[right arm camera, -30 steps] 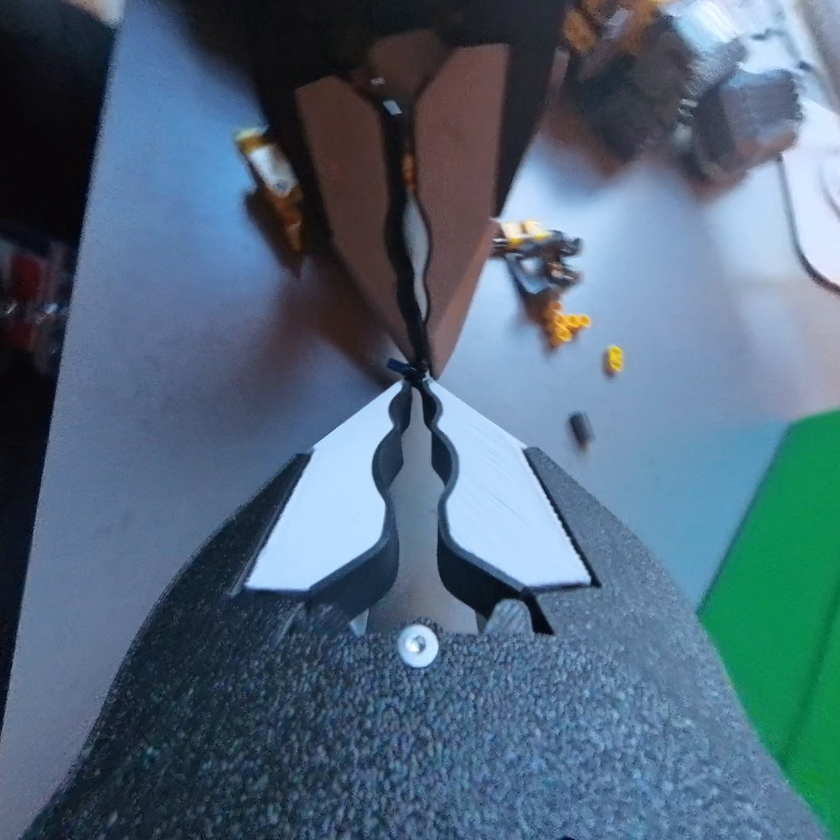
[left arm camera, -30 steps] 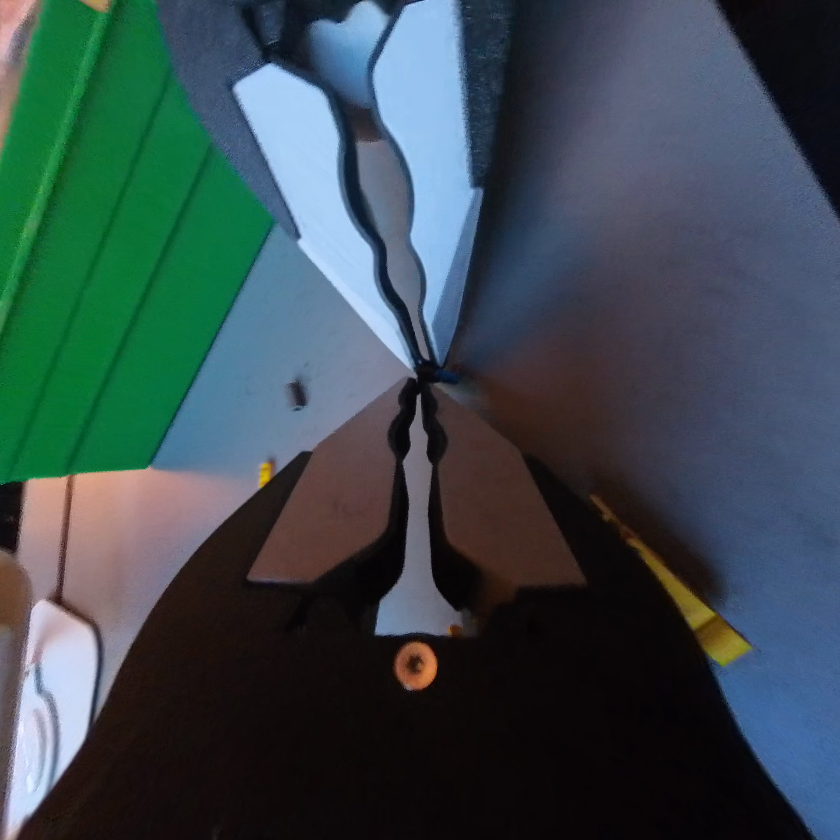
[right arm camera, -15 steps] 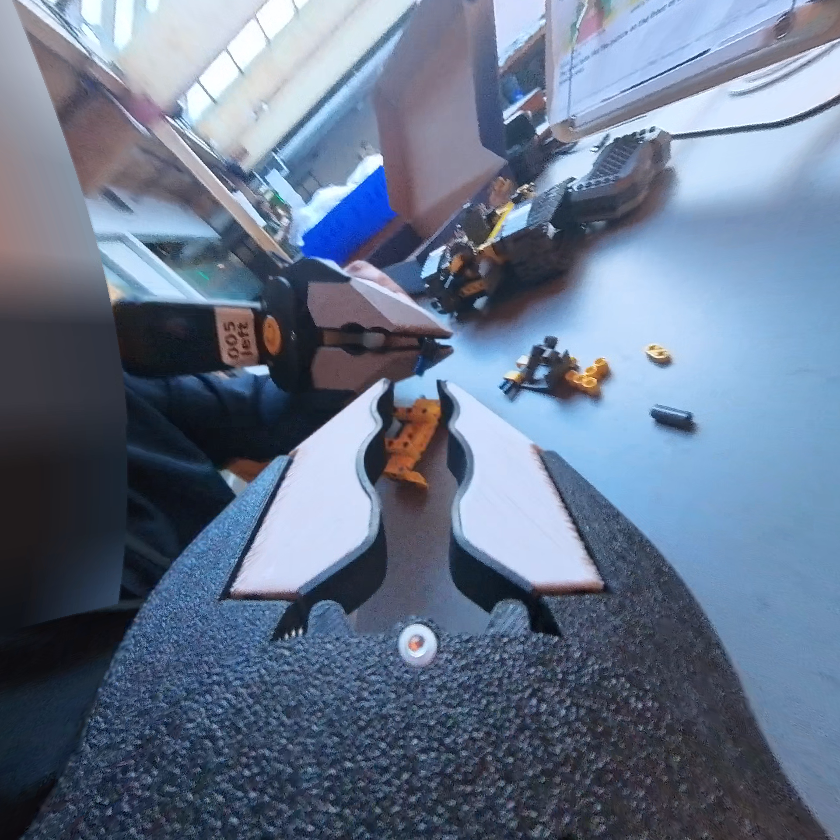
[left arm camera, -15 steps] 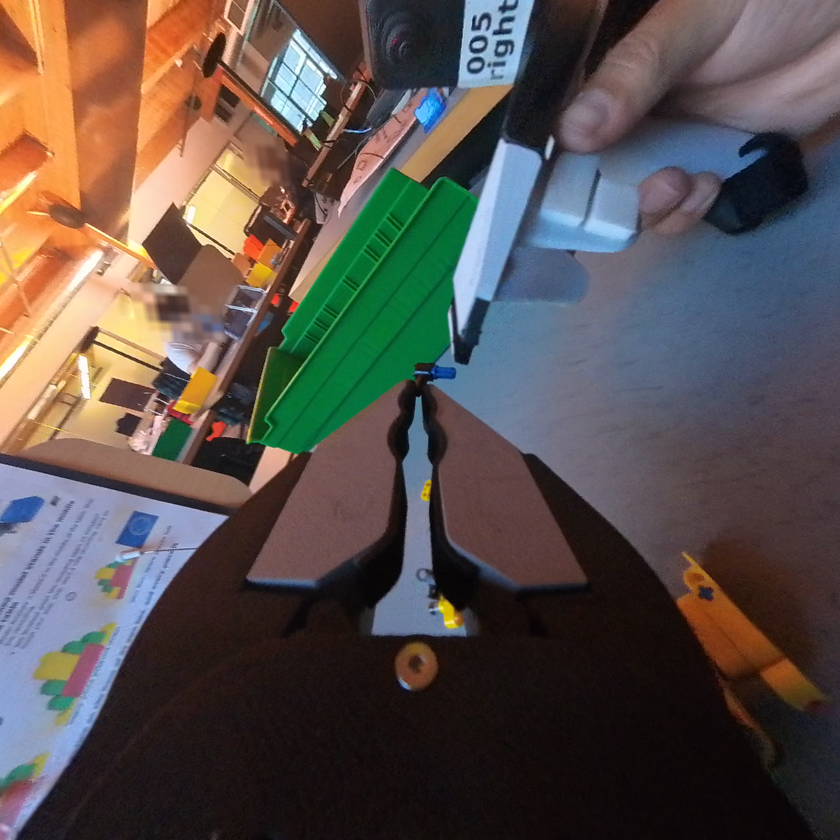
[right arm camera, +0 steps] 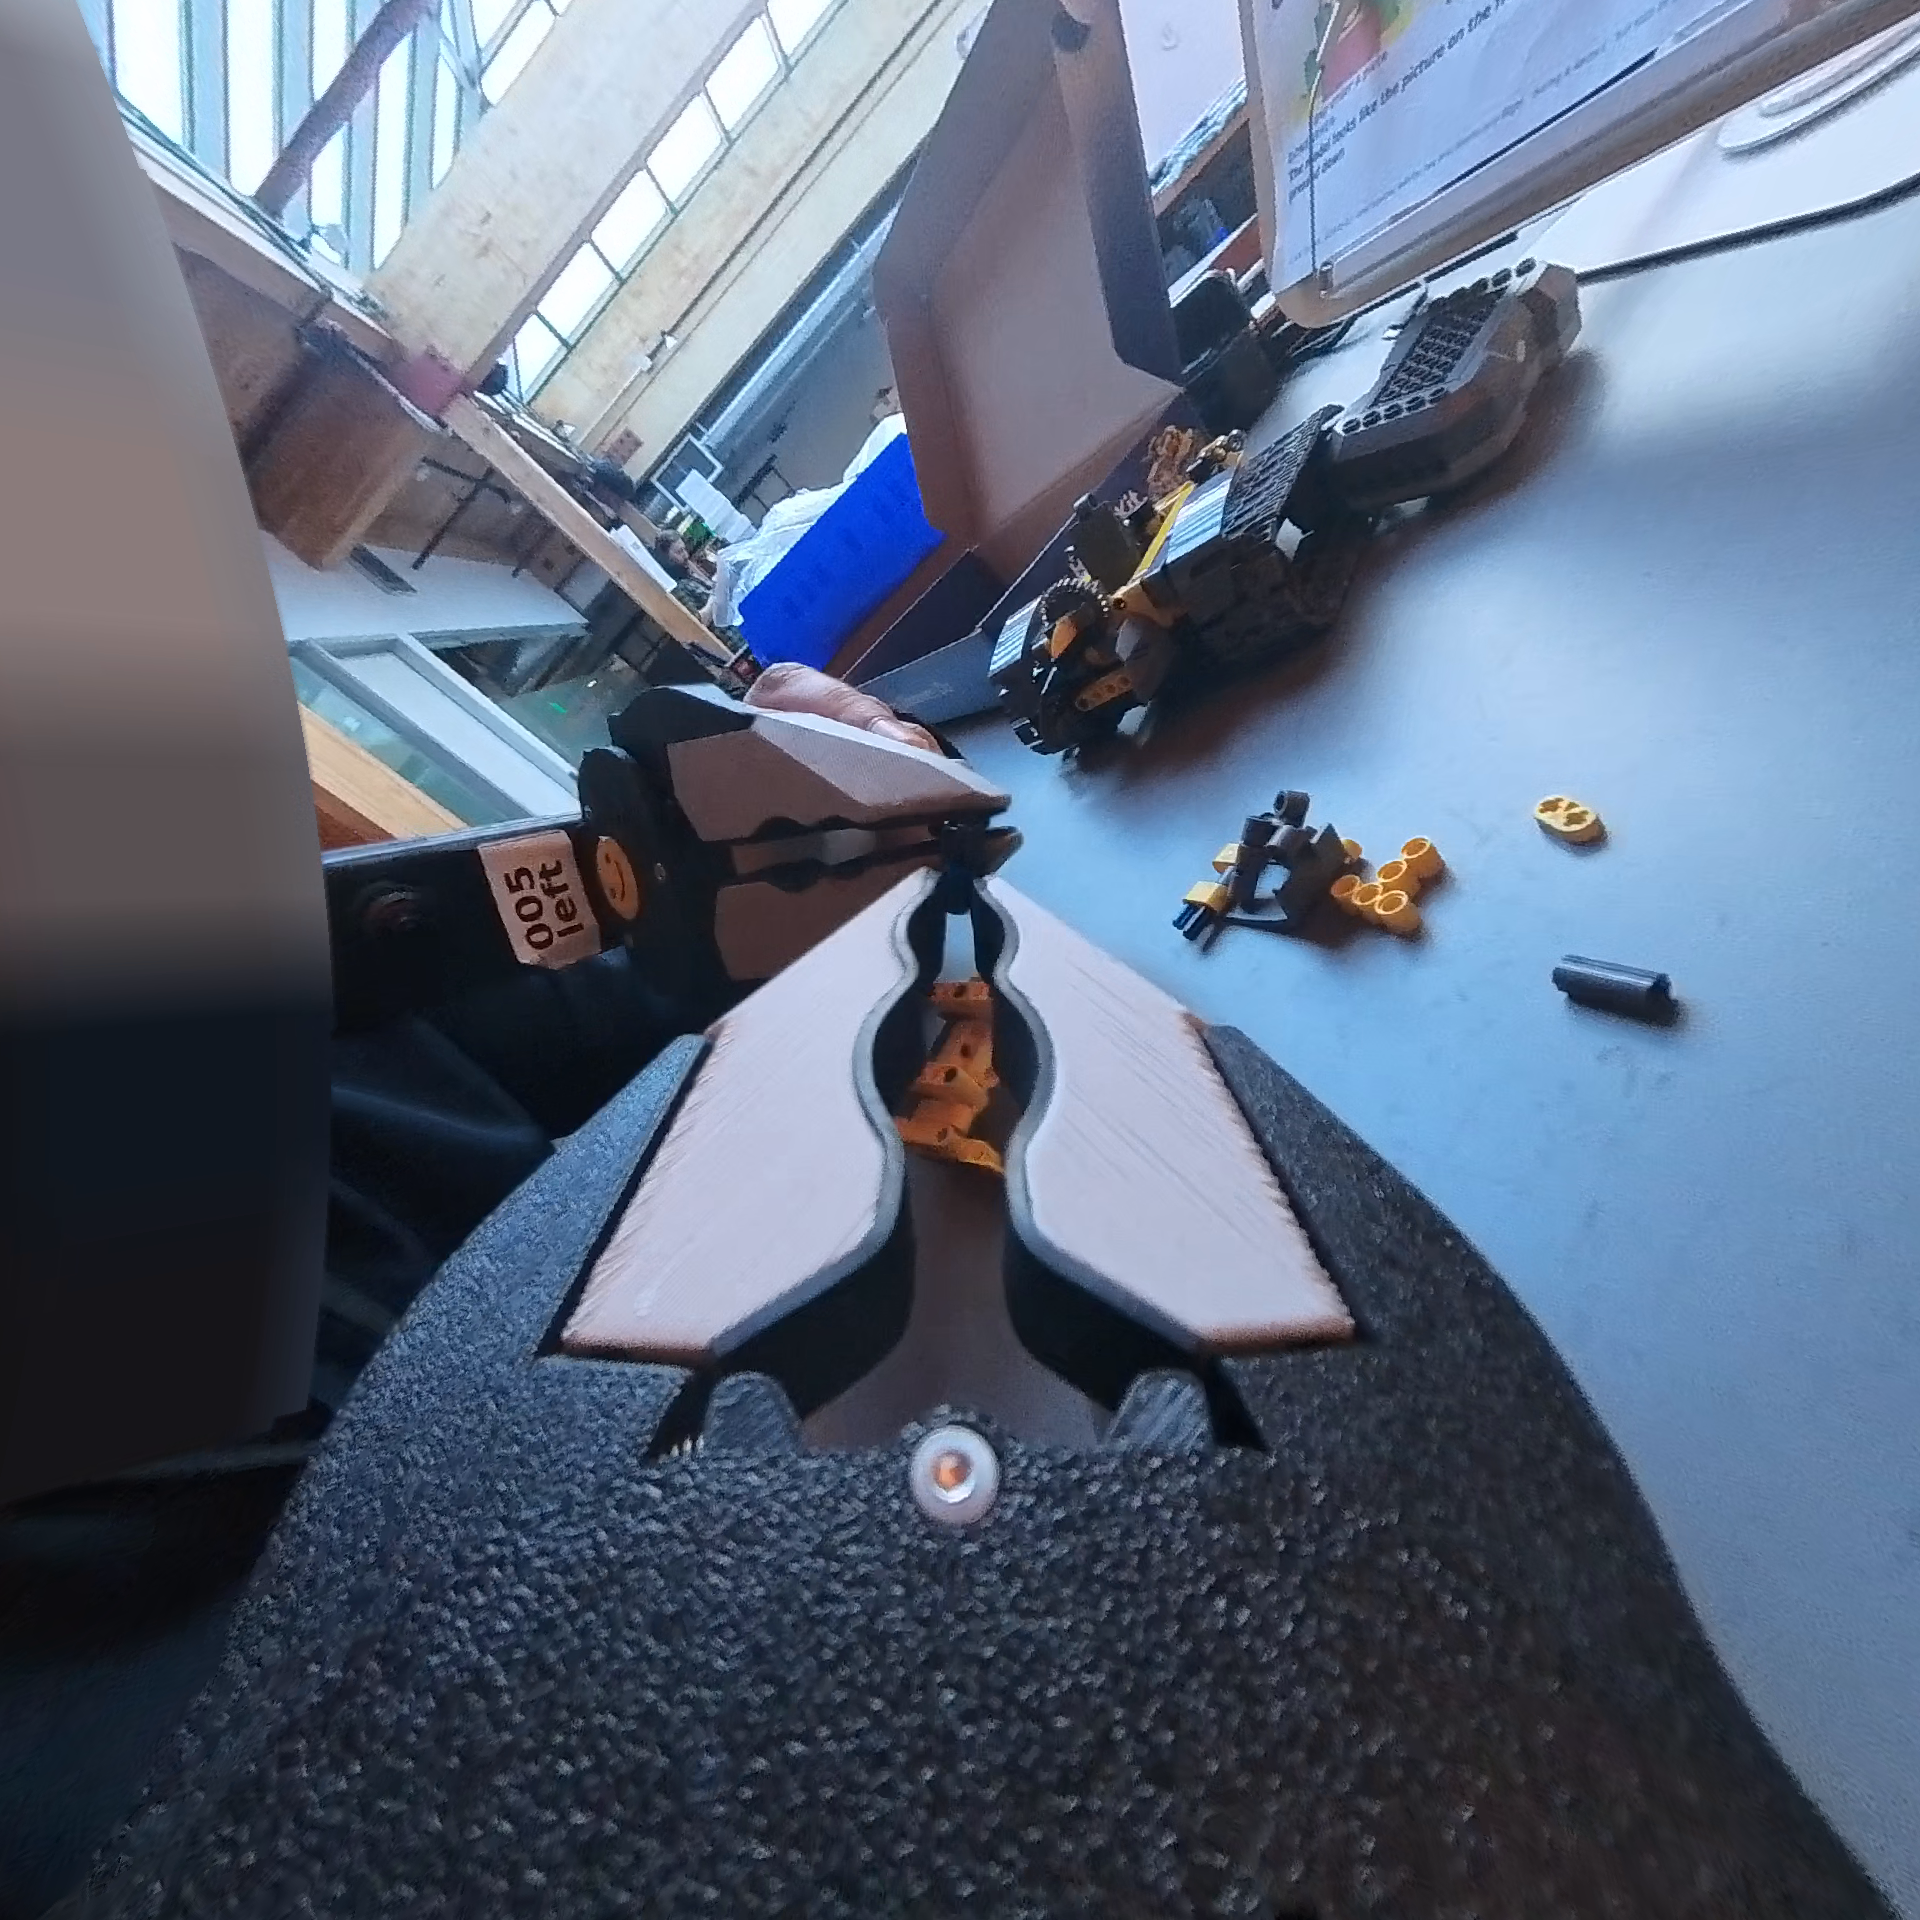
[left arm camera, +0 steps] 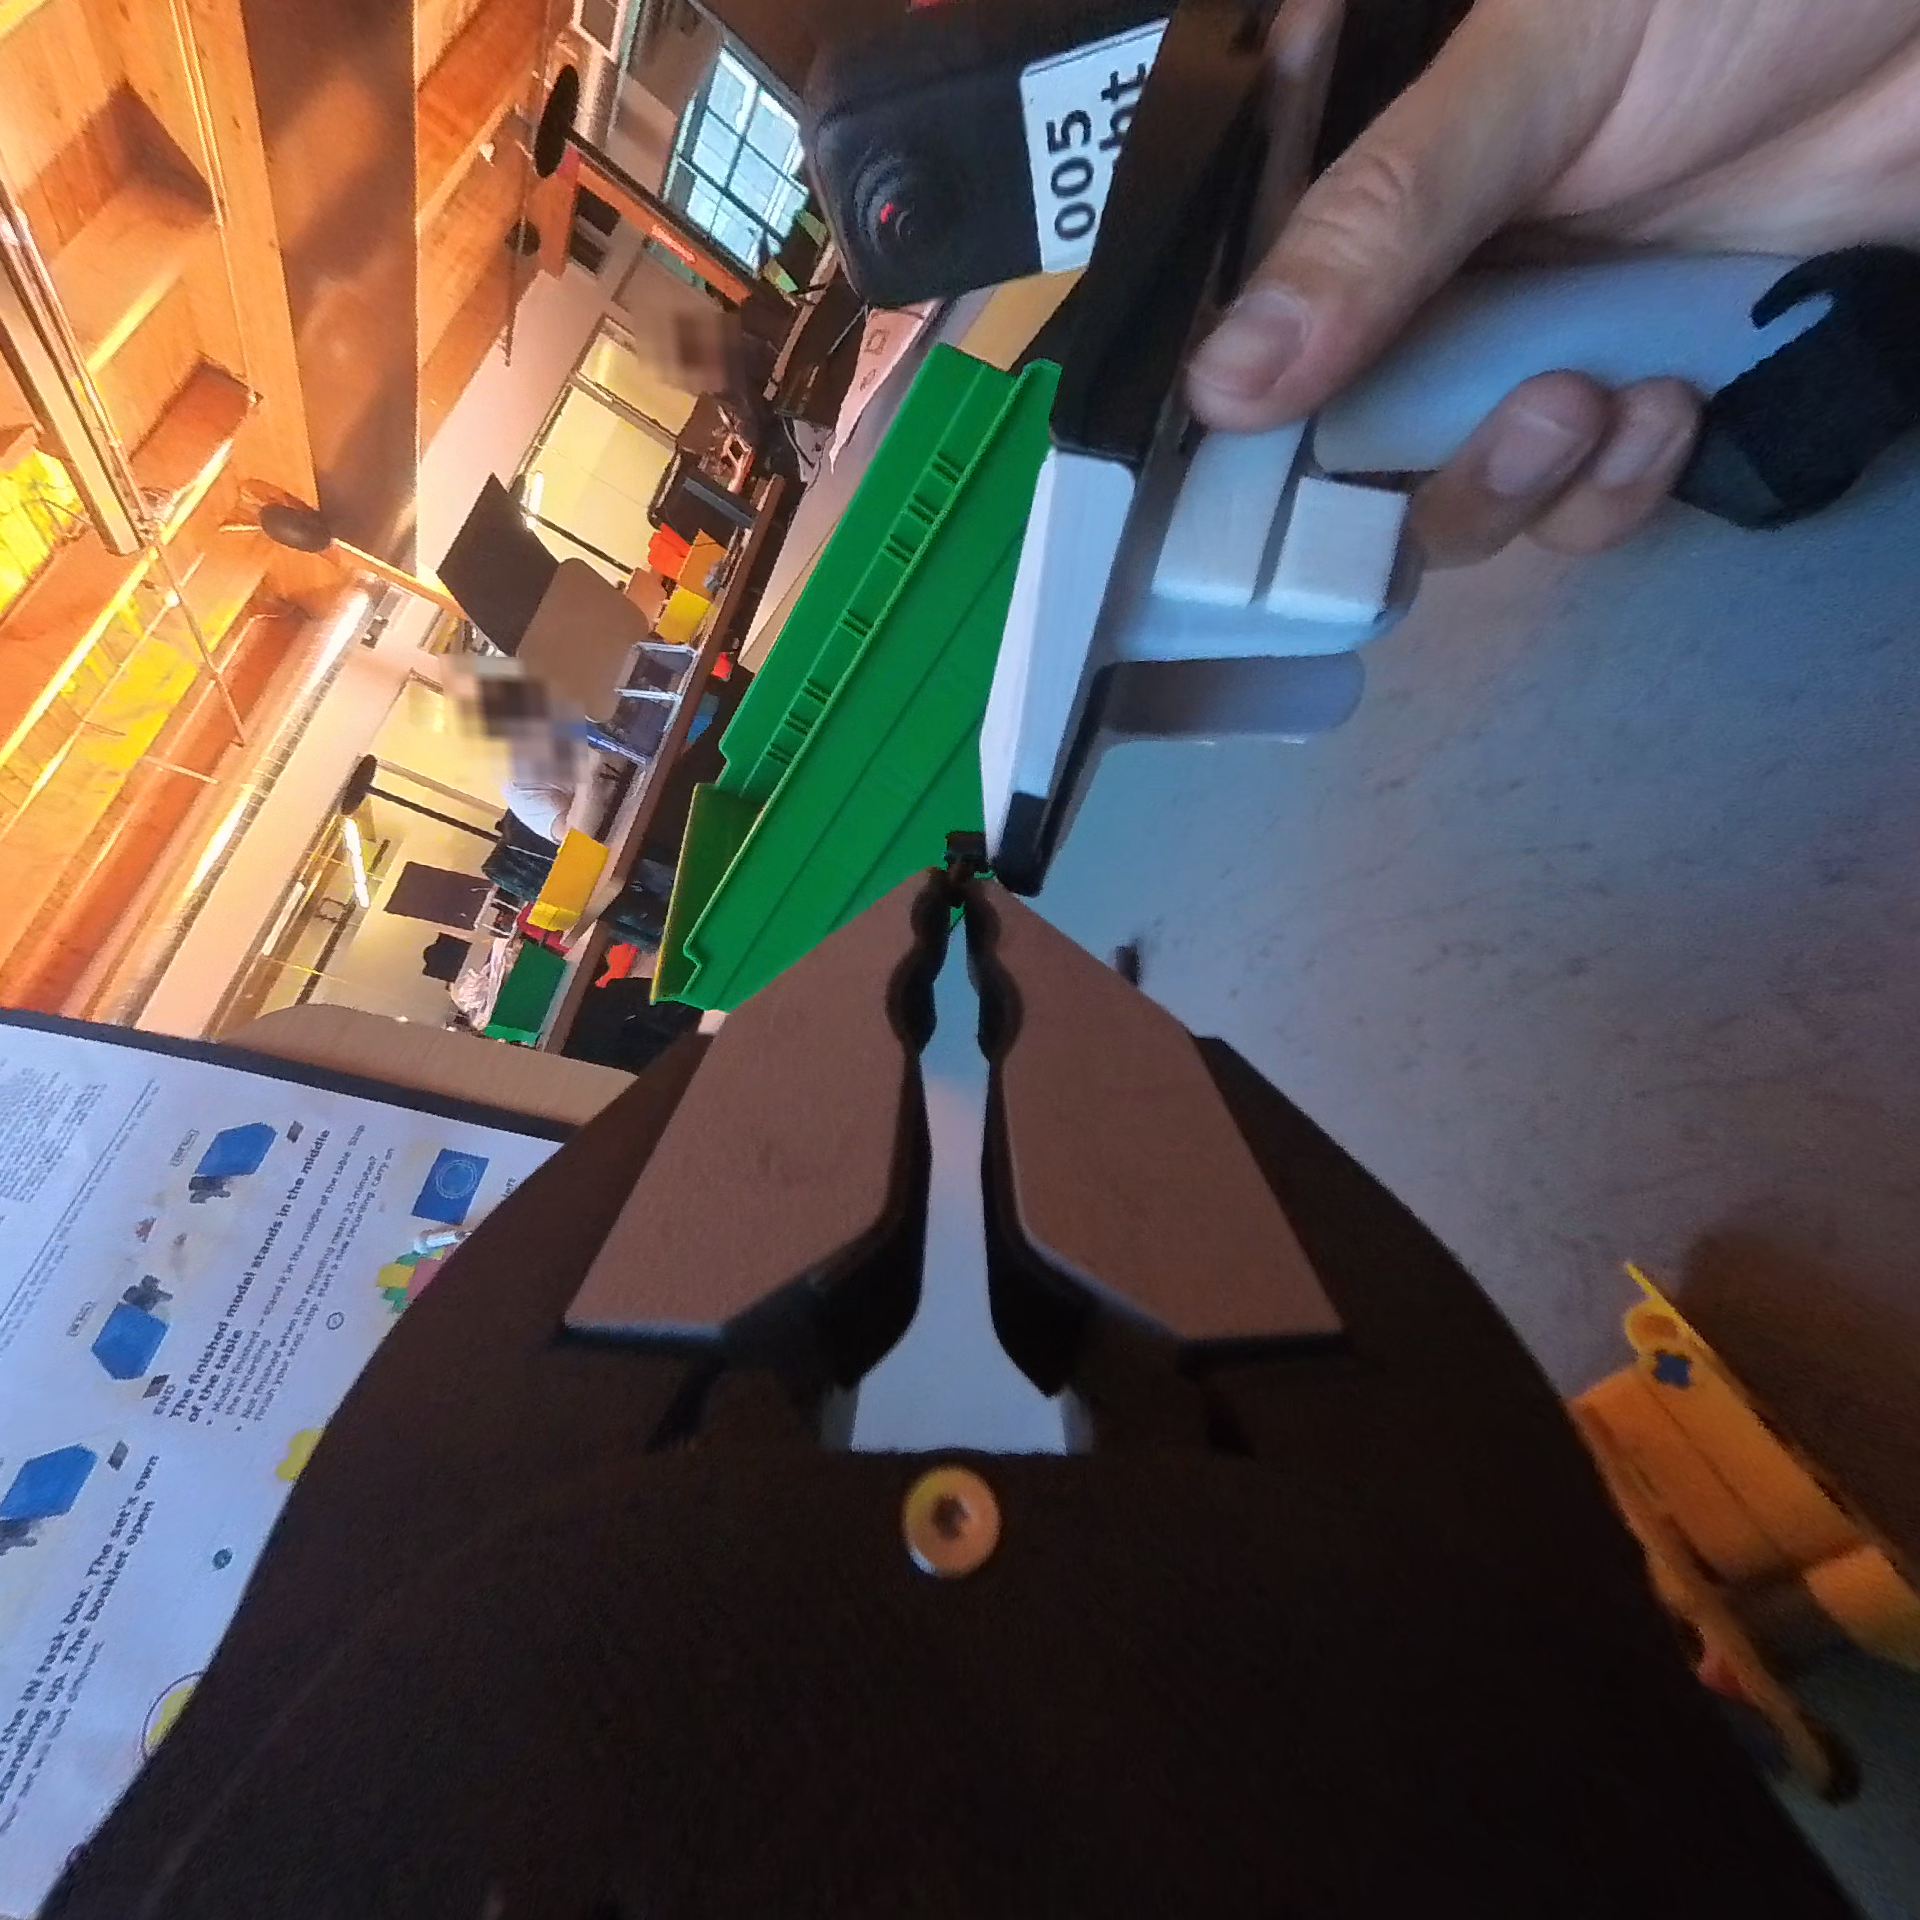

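Observation:
My left gripper (left arm camera: 961,883) is shut on a tiny dark pin piece (left arm camera: 961,847) held above the grey table (left arm camera: 1507,987). My right gripper (right arm camera: 958,888) meets it tip to tip, with its fingertips closed on the same small piece (right arm camera: 958,857). In the left wrist view the right gripper (left arm camera: 1013,868) comes in from the upper right, held by a hand (left arm camera: 1455,260). In the right wrist view the left gripper (right arm camera: 982,821) comes in from the left, jaws together. Most of the piece is hidden between the tips.
A half-built black and yellow brick vehicle (right arm camera: 1195,582) stands by a cardboard box (right arm camera: 997,312). Loose yellow and black pieces (right arm camera: 1309,873), a yellow disc (right arm camera: 1569,819) and a dark cylinder (right arm camera: 1610,982) lie on the table. A green bin (left arm camera: 883,727), a yellow beam (left arm camera: 1714,1475) and an instruction sheet (left arm camera: 208,1299) are nearby. The tips of both grippers are at nearly the same place. The left tips stand about 11 cm off the dark cylinder (right arm camera: 1610,982).
Half a second ago my right gripper was open and apart from the left one. It has moved back to the left gripper's tip and closed on the small piece.

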